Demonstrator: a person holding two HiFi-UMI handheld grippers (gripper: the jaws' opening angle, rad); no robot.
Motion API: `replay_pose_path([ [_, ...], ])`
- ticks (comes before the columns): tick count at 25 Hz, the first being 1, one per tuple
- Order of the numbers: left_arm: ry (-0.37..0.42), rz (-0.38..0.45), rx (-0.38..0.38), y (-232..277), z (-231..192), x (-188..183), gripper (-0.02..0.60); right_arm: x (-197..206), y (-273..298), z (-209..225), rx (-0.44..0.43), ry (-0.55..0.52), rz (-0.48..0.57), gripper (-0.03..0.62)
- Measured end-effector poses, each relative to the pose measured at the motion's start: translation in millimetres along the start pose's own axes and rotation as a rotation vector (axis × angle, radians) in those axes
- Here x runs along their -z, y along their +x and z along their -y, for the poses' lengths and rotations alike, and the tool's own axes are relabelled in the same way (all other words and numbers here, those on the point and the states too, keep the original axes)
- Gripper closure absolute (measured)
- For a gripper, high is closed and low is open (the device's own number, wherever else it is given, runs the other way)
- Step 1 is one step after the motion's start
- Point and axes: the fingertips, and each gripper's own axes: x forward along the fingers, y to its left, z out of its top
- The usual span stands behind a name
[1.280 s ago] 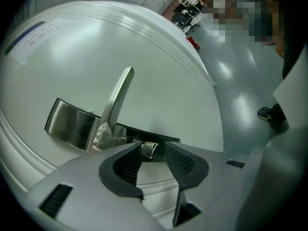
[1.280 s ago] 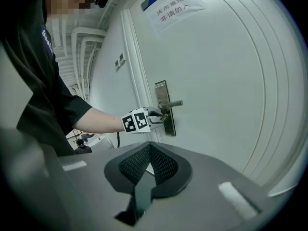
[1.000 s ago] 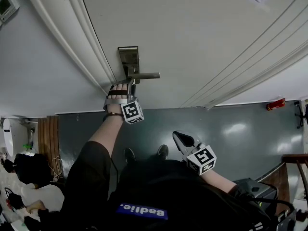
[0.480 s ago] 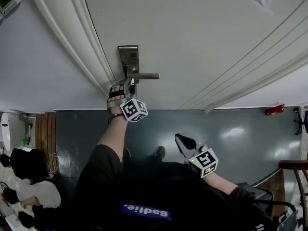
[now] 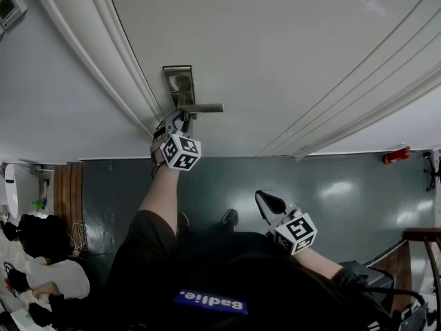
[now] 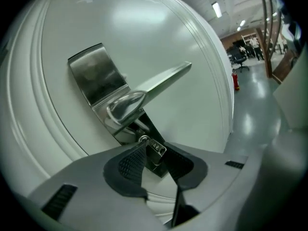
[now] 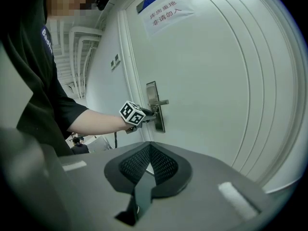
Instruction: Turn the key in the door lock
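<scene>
Sticking out of the white door's [image 5: 275, 47] lock plate [image 6: 96, 76], just under the lever handle [image 6: 163, 81], the key [image 6: 155, 147] head sits btwn the left gripper's [image 6: 156, 150] pads [image 6: 131, 165], jaws closing on it. Right gripper [image 7: 150, 148]: jaws together, empty, well back. Count: 1 door, 2 grippers, 1 plate, 1 lever, 1 key.

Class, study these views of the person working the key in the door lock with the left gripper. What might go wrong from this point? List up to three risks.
1. The left gripper's jaws are closing on the key, which sits only at their very front. It may slip out as the wrist twists.
2. The lever handle hangs just above the key, so a rolling gripper might knock against it.
</scene>
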Motion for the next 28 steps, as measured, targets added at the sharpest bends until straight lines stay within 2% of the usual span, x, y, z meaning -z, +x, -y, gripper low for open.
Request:
replay_pose_path([
  [8,-0.357,0.041,0.010,-2.7,-5.0,2.6,0.473,1.3,-5.5,5.8,0.011,0.018,0.013,0.594],
  [10,-0.483,0.059,0.024,-2.3,-4.7,5.0,0.479,1.4,-6.1,7.5,0.015,0.022,0.015,0.594],
  [12,-0.658,0.086,0.043,-2.4,-4.9,7.2,0.531,1.2,-6.3,8.8,0.018,0.023,0.017,0.594],
  [14,-0.795,0.122,0.068,-3.4,-6.4,7.6,0.534,0.3,-5.8,8.8,0.018,0.025,0.020,0.594],
  [16,-0.953,0.174,0.126,-3.6,-8.1,8.3,0.534,-0.6,-4.5,8.6,0.016,0.034,0.021,0.594],
  [17,-1.066,0.208,0.168,-2.8,-8.3,8.8,0.535,-0.9,-3.5,8.3,0.014,0.039,0.022,0.594],
  [20,-1.474,0.313,0.334,0.7,-3.7,9.9,0.544,-1.9,0.5,5.6,-0.005,0.047,0.022,0.594],
  [22,-1.673,0.358,0.419,0.7,-2.1,10.5,0.548,-3.5,1.6,3.7,-0.010,0.049,0.023,0.594],
  [28,-2.017,0.474,0.575,-0.1,-1.4,7.1,0.552,-6.4,2.7,1.9,-0.017,0.069,0.029,0.594],
])
